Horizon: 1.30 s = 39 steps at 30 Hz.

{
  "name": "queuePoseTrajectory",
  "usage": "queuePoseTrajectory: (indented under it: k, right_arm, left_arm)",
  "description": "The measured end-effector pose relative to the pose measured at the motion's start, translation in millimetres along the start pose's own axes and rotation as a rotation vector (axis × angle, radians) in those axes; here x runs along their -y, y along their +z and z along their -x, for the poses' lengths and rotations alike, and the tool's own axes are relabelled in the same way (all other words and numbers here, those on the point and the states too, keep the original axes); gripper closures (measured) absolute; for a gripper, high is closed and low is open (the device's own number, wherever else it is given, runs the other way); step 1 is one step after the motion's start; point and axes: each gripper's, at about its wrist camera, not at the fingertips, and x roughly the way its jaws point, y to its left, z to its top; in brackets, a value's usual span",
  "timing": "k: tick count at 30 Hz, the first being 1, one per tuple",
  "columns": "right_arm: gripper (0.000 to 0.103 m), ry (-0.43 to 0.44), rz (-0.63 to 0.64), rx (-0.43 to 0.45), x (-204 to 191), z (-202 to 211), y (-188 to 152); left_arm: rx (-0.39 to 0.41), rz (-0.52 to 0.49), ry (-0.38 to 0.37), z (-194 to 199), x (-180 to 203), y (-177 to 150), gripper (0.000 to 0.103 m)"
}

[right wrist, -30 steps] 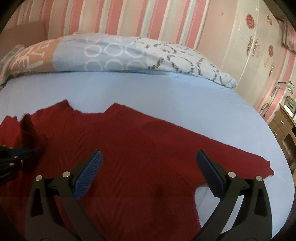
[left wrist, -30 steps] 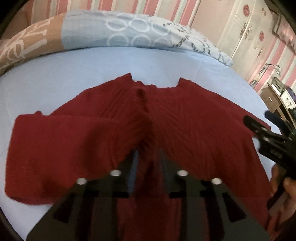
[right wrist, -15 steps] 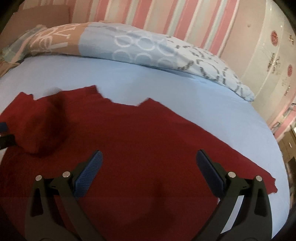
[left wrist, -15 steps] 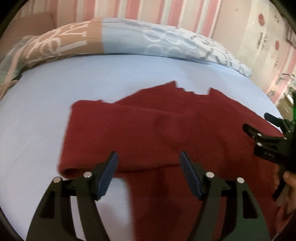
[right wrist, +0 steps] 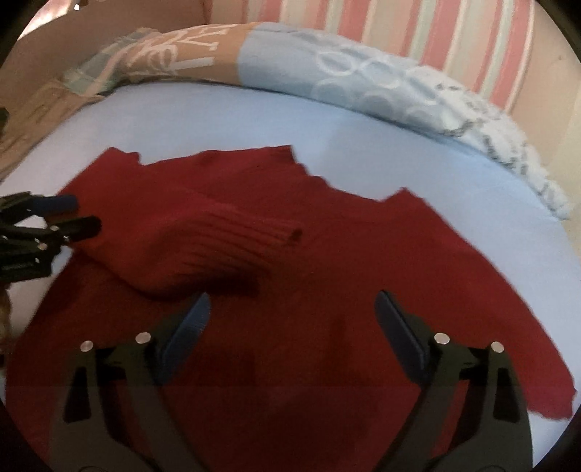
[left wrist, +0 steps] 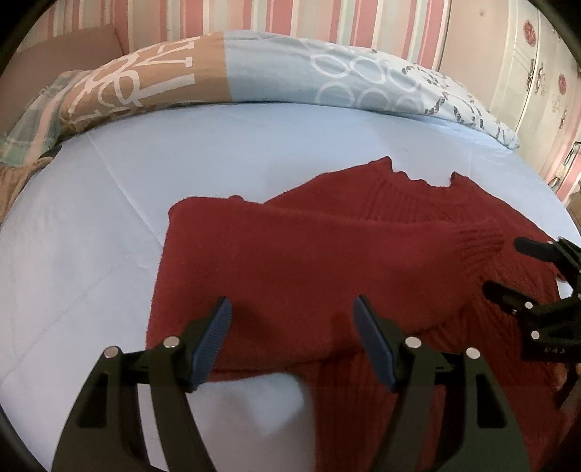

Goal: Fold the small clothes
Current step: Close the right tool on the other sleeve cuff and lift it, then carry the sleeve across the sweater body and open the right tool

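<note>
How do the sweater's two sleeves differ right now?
The left sleeve lies folded across the sweater's body, ribbed cuff near the chest; the right sleeve still stretches out flat onto the blue sheet. Both are the same dark red knit, and neither is gripped.

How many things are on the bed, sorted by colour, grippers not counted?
Dark red: 1, the sweater
Light blue: 1, the bedsheet
Patterned blue and tan: 1, the duvet along the far edge
Total: 3

A home bedroom: blue-sheeted bed (left wrist: 254, 145), patterned duvet (left wrist: 290, 72), pink-striped wallpaper (left wrist: 326, 18), white wardrobe (left wrist: 537, 72).
</note>
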Motion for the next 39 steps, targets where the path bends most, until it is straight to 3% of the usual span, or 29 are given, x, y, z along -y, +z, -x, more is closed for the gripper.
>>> queuePoseTrajectory:
  k: [4, 9, 14, 16, 17, 20, 21, 23, 25, 26, 27, 30, 33, 36, 39]
  right_arm:
    - [0.014, 0.043, -0.005, 0.007, -3, -7, 7]
    - [0.049, 0.103, -0.006, -0.001, -8, -9, 10]
    - [0.081, 0.1, 0.016, 0.013, -13, -10, 9]
    - [0.082, 0.11, 0.006, 0.012, -10, -11, 9]
    - [0.076, 0.101, 0.001, 0.014, -9, -11, 10]
    - [0.045, 0.09, -0.015, 0.048, -3, -8, 12]
    - [0.039, 0.077, -0.016, 0.058, -2, -7, 13]
    - [0.038, 0.06, -0.029, 0.069, 1, -8, 16]
    - [0.056, 0.064, -0.052, 0.045, 0, -14, 18]
    - [0.071, 0.055, -0.067, 0.023, -2, -19, 18]
    - [0.077, 0.045, -0.074, 0.023, -5, -20, 17]
    - [0.086, -0.016, -0.079, 0.057, -15, -10, 13]
    - [0.089, -0.066, -0.09, 0.118, -11, 16, 16]
    - [0.096, -0.211, -0.04, 0.197, 2, 53, 26]
    - [0.097, -0.323, -0.005, 0.198, 24, 66, 30]
  left_arm:
    - [-0.002, -0.009, 0.005, -1, 1, 1, 0.032]
    - [-0.007, -0.01, 0.008, -4, 1, 3, 0.032]
    - [-0.011, -0.015, 0.013, -12, 3, 10, 0.032]
    - [-0.013, -0.013, 0.011, -14, 2, 13, 0.032]
    - [-0.013, -0.012, 0.009, -15, 1, 14, 0.032]
    - [-0.014, -0.007, 0.006, -17, -1, 16, 0.032]
    - [-0.015, -0.006, 0.006, -18, -2, 17, 0.032]
    - [-0.019, -0.002, 0.012, -22, -2, 18, 0.032]
    - [-0.019, 0.003, 0.019, -24, -2, 20, 0.032]
    - [-0.019, 0.008, 0.023, -26, -1, 22, 0.032]
    - [-0.019, 0.011, 0.024, -27, -2, 23, 0.032]
    - [-0.02, 0.018, 0.033, -30, -2, 27, 0.032]
    - [-0.02, 0.006, 0.05, -30, -2, 28, 0.032]
    - [-0.01, 0.0, 0.05, -26, -1, 30, 0.03]
    - [0.005, -0.002, 0.054, -22, 1, 31, 0.028]
